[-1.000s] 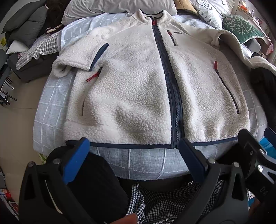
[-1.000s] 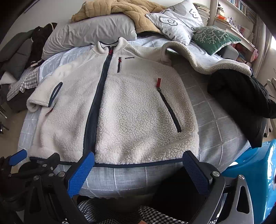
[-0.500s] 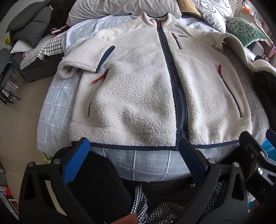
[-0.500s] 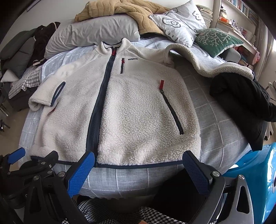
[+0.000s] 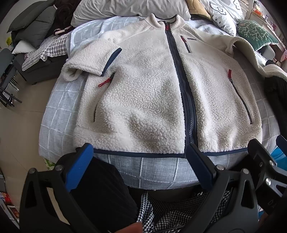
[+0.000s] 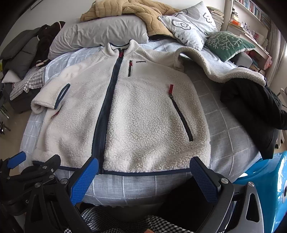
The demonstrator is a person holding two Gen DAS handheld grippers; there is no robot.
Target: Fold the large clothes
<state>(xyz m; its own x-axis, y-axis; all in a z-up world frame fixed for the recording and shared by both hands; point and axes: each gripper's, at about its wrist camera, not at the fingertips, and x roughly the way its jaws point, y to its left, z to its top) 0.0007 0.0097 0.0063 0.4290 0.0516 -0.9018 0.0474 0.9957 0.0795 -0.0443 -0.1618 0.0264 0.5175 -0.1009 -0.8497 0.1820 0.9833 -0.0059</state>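
A cream fleece jacket (image 5: 147, 93) with a navy zip and navy hem lies face up, zipped, on a bed; it also shows in the right wrist view (image 6: 140, 111). Its left sleeve (image 5: 86, 64) is folded in over the chest; the other sleeve (image 6: 215, 68) trails off to the right. My left gripper (image 5: 138, 164) is open and empty, just short of the hem near the bed's front edge. My right gripper (image 6: 143, 175) is open and empty, also just short of the hem. Each gripper shows at the edge of the other's view.
The bed has a grey checked sheet (image 5: 59, 114). Pillows (image 6: 100, 34) and a tan blanket (image 6: 129, 9) lie at the head. A black garment (image 6: 254, 107) lies at the right edge, beside a blue plastic object (image 6: 265, 186). Floor (image 5: 19, 125) and a dark seat (image 5: 41, 59) lie left.
Both grippers have moved slightly nearer the jacket hem, and the jacket sits lower and larger in both views. The jaws stay open. The jacket has not moved.
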